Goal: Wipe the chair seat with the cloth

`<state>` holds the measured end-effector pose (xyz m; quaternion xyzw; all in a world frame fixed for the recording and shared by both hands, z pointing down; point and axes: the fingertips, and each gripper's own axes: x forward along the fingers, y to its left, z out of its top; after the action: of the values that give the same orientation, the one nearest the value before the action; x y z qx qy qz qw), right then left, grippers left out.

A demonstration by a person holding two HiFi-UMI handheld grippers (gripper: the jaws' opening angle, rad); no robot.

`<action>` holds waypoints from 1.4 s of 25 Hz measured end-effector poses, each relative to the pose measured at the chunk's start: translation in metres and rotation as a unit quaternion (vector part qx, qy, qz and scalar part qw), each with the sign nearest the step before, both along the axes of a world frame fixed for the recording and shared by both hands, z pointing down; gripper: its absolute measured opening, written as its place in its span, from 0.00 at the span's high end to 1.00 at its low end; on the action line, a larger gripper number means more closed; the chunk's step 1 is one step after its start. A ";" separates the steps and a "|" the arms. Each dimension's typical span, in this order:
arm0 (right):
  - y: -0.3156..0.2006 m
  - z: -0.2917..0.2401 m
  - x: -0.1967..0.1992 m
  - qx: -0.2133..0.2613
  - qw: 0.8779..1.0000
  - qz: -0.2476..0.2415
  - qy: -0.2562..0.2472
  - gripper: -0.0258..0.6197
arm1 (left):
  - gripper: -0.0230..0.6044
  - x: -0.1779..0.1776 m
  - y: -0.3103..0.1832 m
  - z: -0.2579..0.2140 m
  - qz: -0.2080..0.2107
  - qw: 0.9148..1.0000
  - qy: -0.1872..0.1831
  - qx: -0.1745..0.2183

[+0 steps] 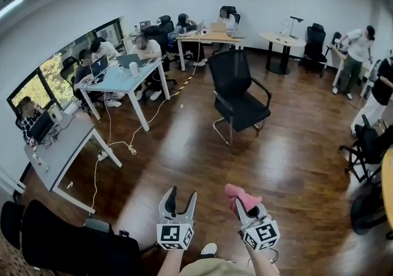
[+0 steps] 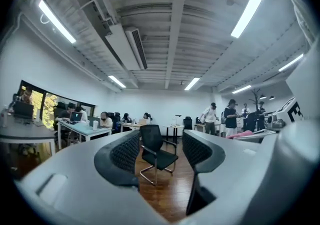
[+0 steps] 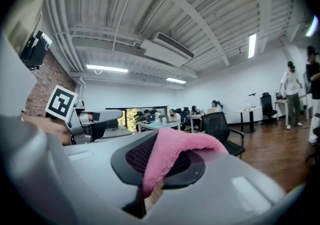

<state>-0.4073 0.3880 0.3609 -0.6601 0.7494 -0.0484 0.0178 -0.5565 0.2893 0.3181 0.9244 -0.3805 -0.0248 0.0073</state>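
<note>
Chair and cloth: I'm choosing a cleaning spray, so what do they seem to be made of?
The chair: seat and back look like matte black fabric or mesh, hard to tell which; the leg frame is thin and shiny, probably chromed metal. The cloth: pink, with a fuzzy surface and soft folds, likely microfibre or terry.

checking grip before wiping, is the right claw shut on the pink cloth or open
Shut on it: the right claw pinches the pink cloth, which drapes over its jaws in the right gripper view.
</note>
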 end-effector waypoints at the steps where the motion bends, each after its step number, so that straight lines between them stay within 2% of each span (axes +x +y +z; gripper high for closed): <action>1: -0.004 0.000 0.011 -0.001 1.000 0.017 0.001 0.93 | 0.56 0.014 -0.009 -0.002 0.018 1.000 0.006 0.000; 5: -0.013 -0.003 0.050 -0.005 0.997 0.079 0.010 0.93 | 0.56 0.073 -0.030 -0.010 0.098 0.995 0.011 0.013; 9: -0.005 0.002 0.080 -0.011 0.989 0.144 0.004 0.93 | 0.55 0.129 -0.043 0.006 0.171 0.985 -0.001 0.015; 12: 0.022 0.005 0.118 -0.018 0.978 0.210 0.001 0.93 | 0.52 0.189 -0.033 0.017 0.245 0.969 0.001 -0.015; 18: 0.103 0.011 0.213 -0.017 0.941 0.339 -0.018 0.93 | 0.52 0.314 0.029 0.013 0.363 0.932 -0.004 -0.016; 23: 0.173 0.004 0.293 0.012 0.909 0.415 -0.030 0.93 | 0.52 0.408 0.089 0.013 0.421 0.907 -0.004 -0.024; 27: 0.224 -0.005 0.346 0.035 0.890 0.455 -0.020 0.93 | 0.53 0.478 0.139 0.009 0.462 0.887 -0.001 -0.025; 31: 0.260 -0.002 0.391 0.034 0.879 0.474 -0.029 0.93 | 0.53 0.531 0.179 0.002 0.486 0.874 0.000 -0.023; 35: 0.276 0.014 0.419 0.023 0.877 0.477 -0.052 0.93 | 0.53 0.567 0.208 0.014 0.508 0.860 -0.015 -0.030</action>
<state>0.0112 0.6645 0.3748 -0.9337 0.3421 -0.0506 0.0931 0.0106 0.4973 0.3322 0.9890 0.1417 0.0076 0.0406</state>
